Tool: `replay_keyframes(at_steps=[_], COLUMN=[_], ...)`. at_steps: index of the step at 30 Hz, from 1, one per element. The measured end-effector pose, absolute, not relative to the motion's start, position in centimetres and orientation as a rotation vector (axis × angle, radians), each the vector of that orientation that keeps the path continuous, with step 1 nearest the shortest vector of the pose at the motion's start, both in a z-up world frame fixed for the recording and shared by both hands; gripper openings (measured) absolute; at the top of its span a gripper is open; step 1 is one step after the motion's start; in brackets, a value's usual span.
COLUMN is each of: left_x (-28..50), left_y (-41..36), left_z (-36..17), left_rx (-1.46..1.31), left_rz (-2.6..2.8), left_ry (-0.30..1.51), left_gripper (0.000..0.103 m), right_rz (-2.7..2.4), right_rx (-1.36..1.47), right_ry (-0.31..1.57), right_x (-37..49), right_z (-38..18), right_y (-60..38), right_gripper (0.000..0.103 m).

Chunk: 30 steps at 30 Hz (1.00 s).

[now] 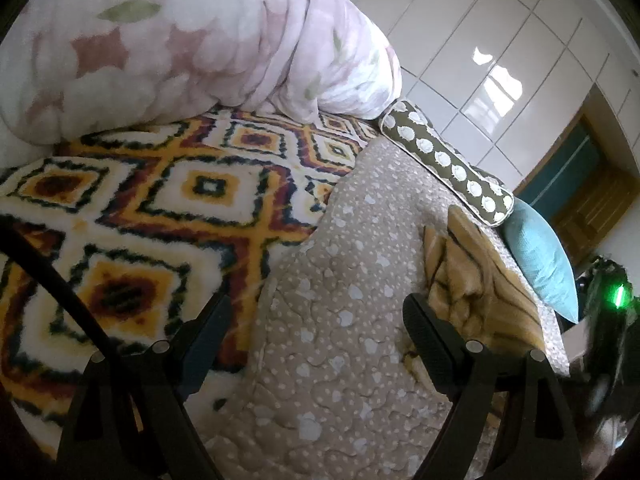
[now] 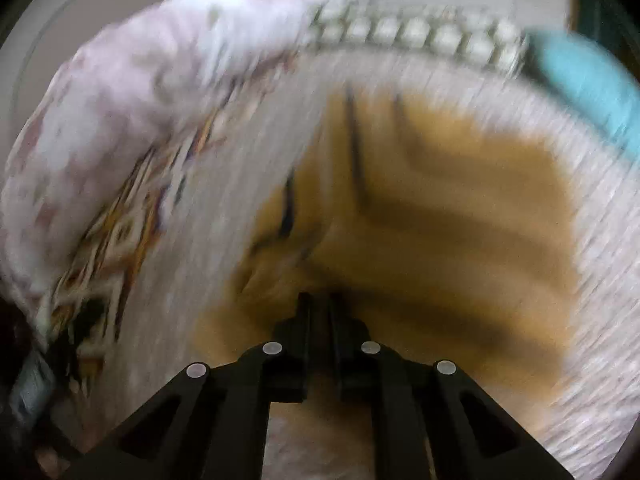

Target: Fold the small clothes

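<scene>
Right wrist: claw (image 2: 319, 304) seemingly pinches garment (image 2: 440, 208).

The left claw (image 1: 316, 320) is black, with ribbed inner pads, round silver pins and a dark cable alongside. The right claw (image 2: 320, 308), blurred, looks likewise black with four silver pins.

Tan garment (image 2: 460, 216) (dark stripes).

My left tongs (image 1: 316, 320) hang with both fingers spread wide, nothing between them. My right tongs (image 2: 320, 300) have their fingers pressed together, tips pinching a fold of the tan striped garment (image 2: 440, 208).
</scene>
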State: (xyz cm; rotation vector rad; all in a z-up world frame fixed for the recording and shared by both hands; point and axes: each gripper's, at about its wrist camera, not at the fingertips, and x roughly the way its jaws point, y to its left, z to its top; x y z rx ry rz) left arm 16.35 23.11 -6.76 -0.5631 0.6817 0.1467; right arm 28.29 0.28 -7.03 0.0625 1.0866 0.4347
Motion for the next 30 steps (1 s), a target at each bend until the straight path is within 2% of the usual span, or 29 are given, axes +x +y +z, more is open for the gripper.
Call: replay_keyframes(at_steps=[7, 11, 12, 13, 15, 16, 18, 19, 21, 25, 27, 29, 30], left_x=[16.8, 17.2, 17.4, 17.7, 18.6, 19.3, 20.8, 21.5, 23.0, 26.2, 28.0, 28.9, 28.8], left_y=[22.8, 21.9, 21.6, 21.2, 20.4, 19.9, 18.6, 17.9, 16.2, 13.5, 12.9, 12.1, 11.5], left_z=[-7.2, -7.1, -7.1, -7.1, -7.0, -6.9, -6.6, -6.6, -6.7, -7.4, -8.9, -9.8, -9.6], left_rx=[-0.55, -0.529, -0.525, -0.522, -0.519, -0.514, -0.515, -0.514, -0.487, -0.38, -0.407, -0.415, -0.398], left_rz=[0.147, 0.096, 0.079, 0.055, 0.005, -0.017, -0.079, -0.117, -0.19, -0.254, -0.291, -0.273, -0.272], left_ry=[0.706, 0.716, 0.722, 0.729, 0.74, 0.748, 0.768, 0.777, 0.797, 0.848, 0.928, 0.974, 0.967], left_gripper=[0.086, 0.086, 0.086, 0.086, 0.087, 0.087, 0.088, 0.092, 0.093, 0.094, 0.093, 0.09, 0.08], right_rz=[0.543, 0.583, 0.588, 0.572, 0.49, 0.455, 0.355, 0.338, 0.337, 0.484, 0.508, 0.527, 0.546], right_rx=[0.155, 0.237, 0.269, 0.294, 0.331, 0.342, 0.406, 0.44, 0.567, 0.753, 0.769, 0.786, 0.82], right_ry=[1.104, 1.013, 0.97, 0.927, 0.845, 0.822, 0.82, 0.835, 0.889, 0.923, 0.901, 0.892, 0.912], right_x=[25.2, 23.6, 23.2, 22.8, 22.6, 22.7, 23.8, 24.3, 25.9, 28.5, 29.5, 30.5, 30.9], right_z=[-8.4, -4.9, -3.6, -2.5, -1.2, -1.0, -2.2, -3.0, -6.2, -10.5, -11.3, -11.3, -11.5], right_y=[-0.1, -4.2, -5.9, -7.7, -11.5, -12.9, -17.0, -18.0, -20.4, -20.5, -19.5, -18.8, -18.4], right_gripper=[0.009, 0.011, 0.024, 0.048, 0.075, 0.078, 0.079, 0.079, 0.079, 0.08, 0.079, 0.062, 0.052])
